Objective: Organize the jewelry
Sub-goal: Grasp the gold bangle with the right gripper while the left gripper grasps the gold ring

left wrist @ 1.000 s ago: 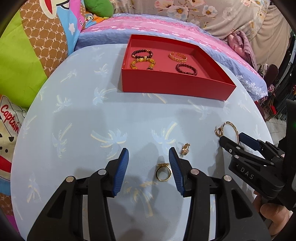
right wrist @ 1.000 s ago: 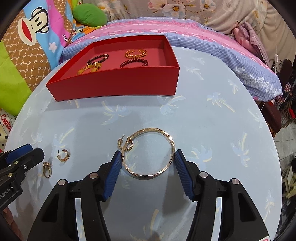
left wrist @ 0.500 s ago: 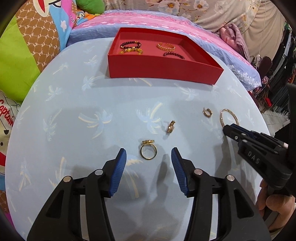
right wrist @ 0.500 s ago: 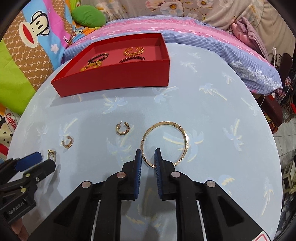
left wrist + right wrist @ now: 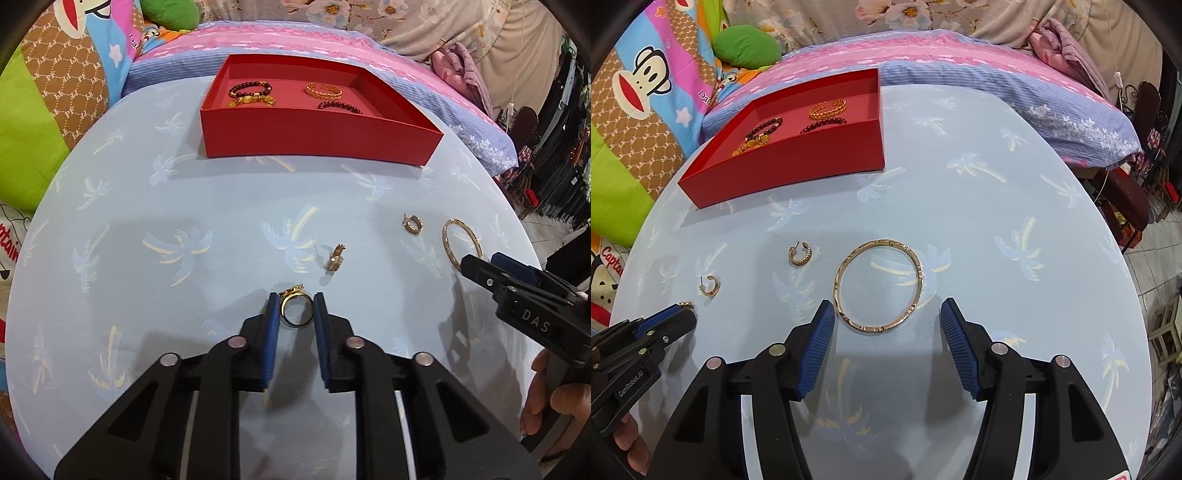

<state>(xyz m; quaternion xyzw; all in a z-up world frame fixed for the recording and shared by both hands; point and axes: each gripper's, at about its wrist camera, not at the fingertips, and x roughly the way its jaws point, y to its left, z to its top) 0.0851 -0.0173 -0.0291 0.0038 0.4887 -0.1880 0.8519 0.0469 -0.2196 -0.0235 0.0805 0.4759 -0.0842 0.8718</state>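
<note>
Tray (image 5: 317,136) sits far side of the table, bracelets inside. Bangle (image 5: 878,286) lies flat just ahead of the right gripper (image 5: 886,314), jaws just reopened, spread wide, empty. Left gripper (image 5: 294,308) has just closed around the gold ring (image 5: 294,312), pads flanking it, contact unclear.

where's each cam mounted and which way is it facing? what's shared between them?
Left wrist: on the left gripper, angled down along its fingers at the gold ring between the pads; the right gripper and a hand show.
Right wrist: on the right gripper, angled down at the gold bangle; the left gripper shows.
Shared: red tray, bangle, two hoop earrings, blue tablecloth.
</note>
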